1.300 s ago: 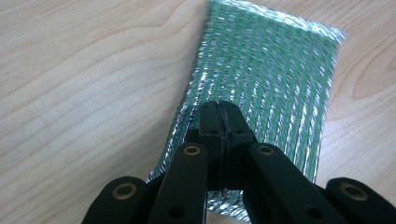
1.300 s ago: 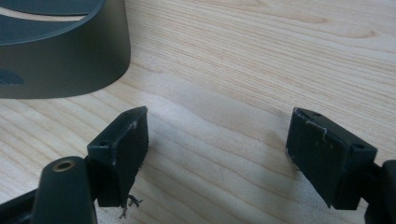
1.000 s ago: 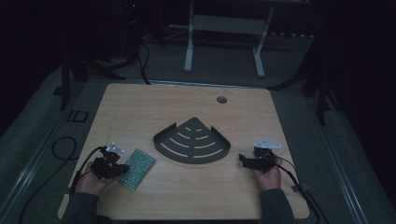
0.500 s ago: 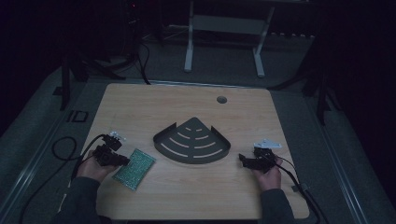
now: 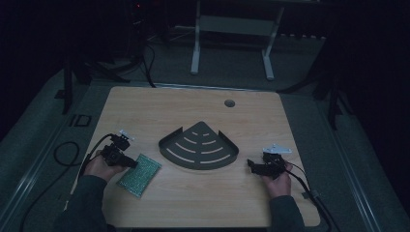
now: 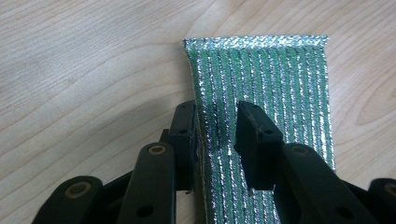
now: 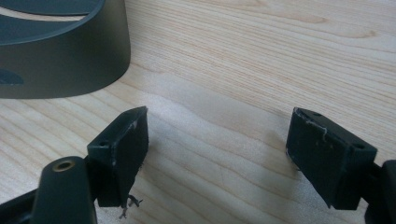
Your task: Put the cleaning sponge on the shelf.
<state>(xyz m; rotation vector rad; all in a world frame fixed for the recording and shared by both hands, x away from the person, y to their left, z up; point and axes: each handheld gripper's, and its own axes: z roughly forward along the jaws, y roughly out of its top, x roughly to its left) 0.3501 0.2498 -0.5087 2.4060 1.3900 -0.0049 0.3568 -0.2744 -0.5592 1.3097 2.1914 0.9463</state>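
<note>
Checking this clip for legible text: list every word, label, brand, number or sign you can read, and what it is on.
No readable text in these frames.
Green sponge: shiny woven stripes, no label or brand.
Dark corner shelf: plain slots, no markings.
Wooden table: bare grain, no sign.
Left tongs and right tongs: plain black, nothing printed.
Floor mark left of the table: resembles "ID", too dim to confirm.
</note>
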